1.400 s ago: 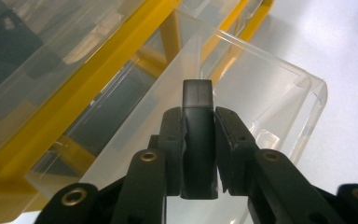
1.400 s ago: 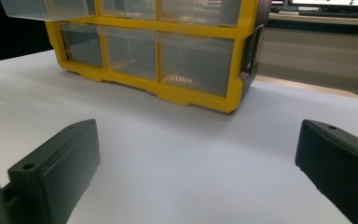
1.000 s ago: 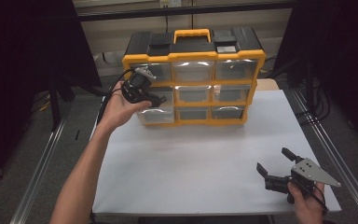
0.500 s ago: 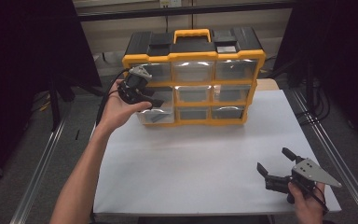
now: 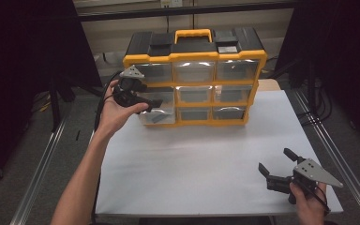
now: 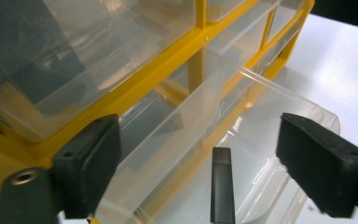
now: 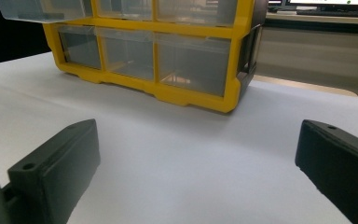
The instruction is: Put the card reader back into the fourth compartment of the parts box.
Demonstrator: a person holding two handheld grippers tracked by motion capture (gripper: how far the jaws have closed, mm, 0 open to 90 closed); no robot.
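Observation:
A yellow and black organizer (image 5: 195, 57) with clear drawers stands at the back of the white table (image 5: 201, 154). Its left middle drawer (image 5: 165, 112) is pulled out. My left gripper (image 5: 146, 103) hovers at that drawer. In the left gripper view its jaws (image 6: 205, 156) stand wide apart above the drawer (image 6: 279, 105); they have just been opening. A small dark flat piece (image 6: 222, 186) lies in the drawer below them, touched by neither pad. My right gripper (image 5: 275, 160) rests open near the table's front right, facing the organizer (image 7: 191, 95) with nothing between its fingers (image 7: 196, 163).
The organizer's other drawers (image 5: 232, 93) are pushed in. Metal rails (image 5: 42, 183) run along both sides of the table. Cables hang at the back left and right, beyond the table's edges.
The left hand has barely shifted at the pulled-out drawer. The drawer stays out. The right gripper has not moved.

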